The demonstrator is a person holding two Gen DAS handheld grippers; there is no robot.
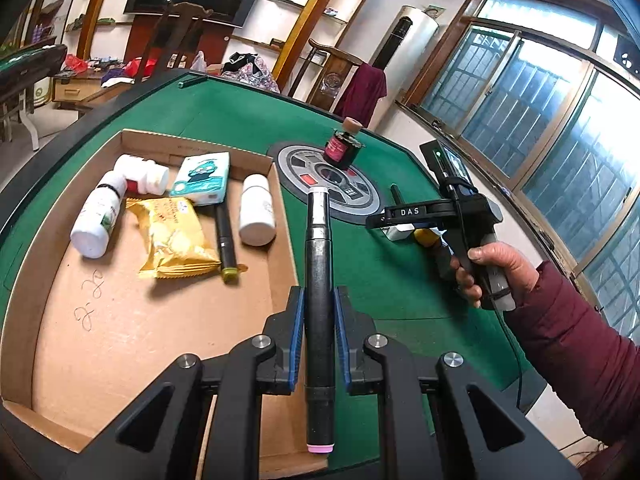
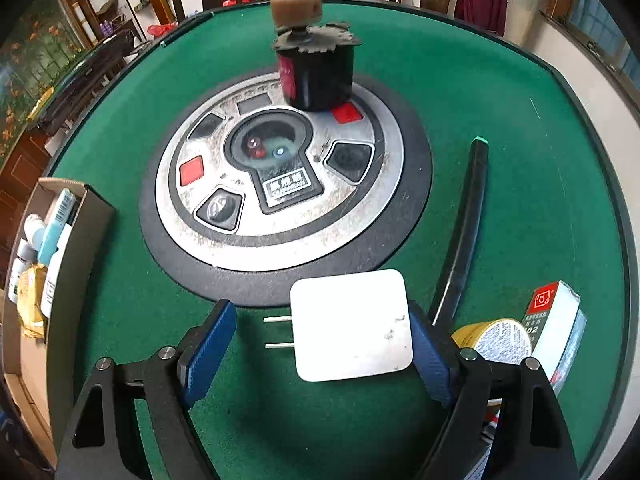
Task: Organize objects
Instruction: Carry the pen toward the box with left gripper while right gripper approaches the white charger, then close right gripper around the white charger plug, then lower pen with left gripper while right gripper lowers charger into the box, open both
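My left gripper is shut on a black marker pen with a pink end, held above the right wall of the cardboard box. The box holds white bottles, a yellow snack packet, a tissue pack and a black pen. My right gripper is open around a white plug adapter lying on the green table; its right pad touches the adapter, its left pad stands apart. The right gripper also shows in the left wrist view.
A round silver control panel sits mid-table with a dark jar on it. A black stick, a yellow tin and a small box lie at the right. The cardboard box's wall stands at the left.
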